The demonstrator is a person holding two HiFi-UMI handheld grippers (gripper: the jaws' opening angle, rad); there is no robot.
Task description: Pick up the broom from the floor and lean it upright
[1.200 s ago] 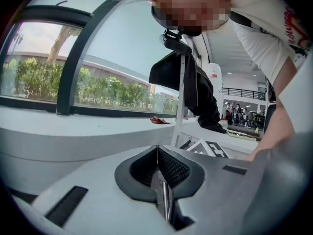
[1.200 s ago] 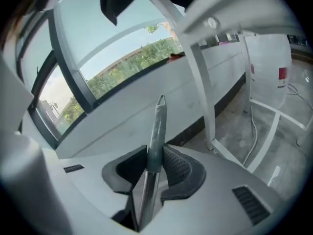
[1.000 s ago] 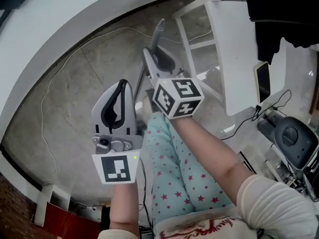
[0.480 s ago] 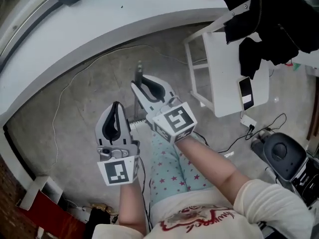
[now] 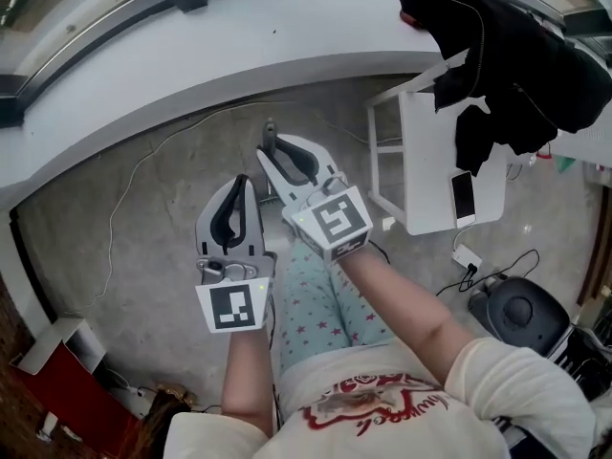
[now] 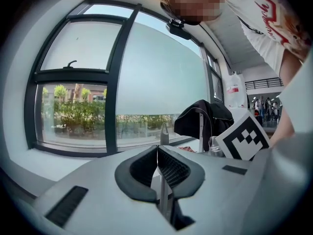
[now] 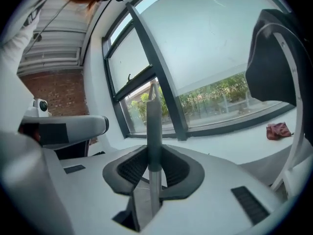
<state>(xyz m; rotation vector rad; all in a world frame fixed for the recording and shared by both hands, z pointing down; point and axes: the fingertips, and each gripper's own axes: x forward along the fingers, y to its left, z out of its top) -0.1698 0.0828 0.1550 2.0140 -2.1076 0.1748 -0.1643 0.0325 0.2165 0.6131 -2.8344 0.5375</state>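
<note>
The right gripper (image 5: 279, 156) has its jaws clamped on the broom (image 7: 152, 121). In the right gripper view both dark pads press on the handle, at the place where the grey grip meets the bare metal pole, and the handle passes straight up between them. In the head view the grey tip of the handle stands out just at 12 o'clock of this gripper, above the concrete floor (image 5: 143, 228). The lower part of the broom and its head are hidden under the grippers and the person's legs.

The left gripper (image 5: 241, 187) is just beside the right one, at its 8 o'clock. Its jaws are together, with the tips touching. In the left gripper view a piece of the thin pole shows through the hollow behind the pads, and I cannot tell if it lies inside the hollow or beyond it.

At 2 o'clock of the grippers stands a white table (image 5: 426, 151) with a phone (image 5: 462, 197) on it and a black garment (image 5: 516, 75) hanging over its far side. A thin cable (image 5: 122, 194) lies on the floor at 9 o'clock
</note>
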